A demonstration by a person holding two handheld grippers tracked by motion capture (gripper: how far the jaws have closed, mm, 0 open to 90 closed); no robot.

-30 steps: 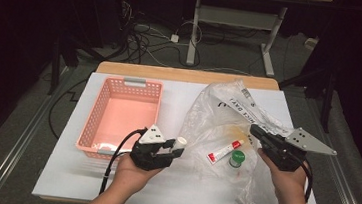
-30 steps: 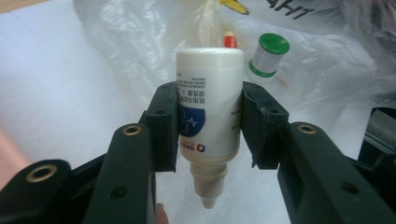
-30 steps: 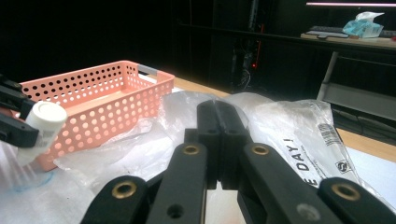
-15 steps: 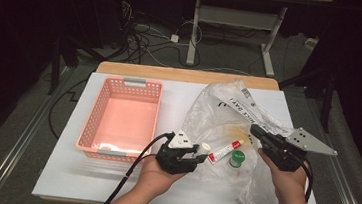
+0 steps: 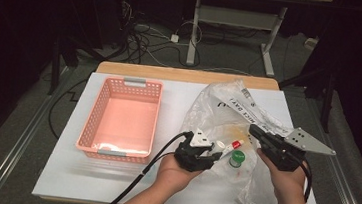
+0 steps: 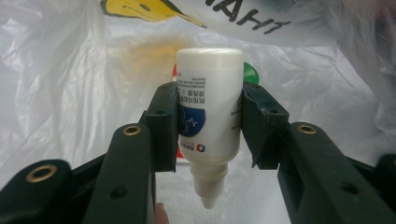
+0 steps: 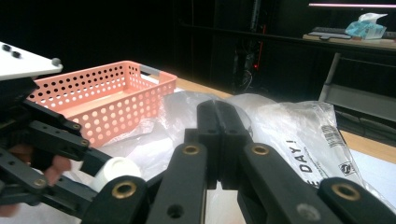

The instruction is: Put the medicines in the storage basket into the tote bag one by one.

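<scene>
Left claw [image 5: 212,157] has slid rightward from beside the pink basket [image 5: 122,116] to the plastic bag [image 5: 228,111] on the bench [image 5: 179,102], left gripper view, claw pinching a white dropper bottle [image 6: 208,112] nozzle-down, right gripper view, right claw [image 7: 218,116] pressed together over the bag.

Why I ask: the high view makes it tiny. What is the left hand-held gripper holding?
Observer: The left hand-held gripper clamps a white dropper bottle by its sides, nozzle pointing back toward its camera.
Operator: Is the right hand-held gripper open?
Observer: No, its jaws stand shut together at the clear plastic bag; whether film is pinched between them I cannot tell.
Operator: Anything on the bottle?
Observer: A printed label with a round blue logo.
</scene>
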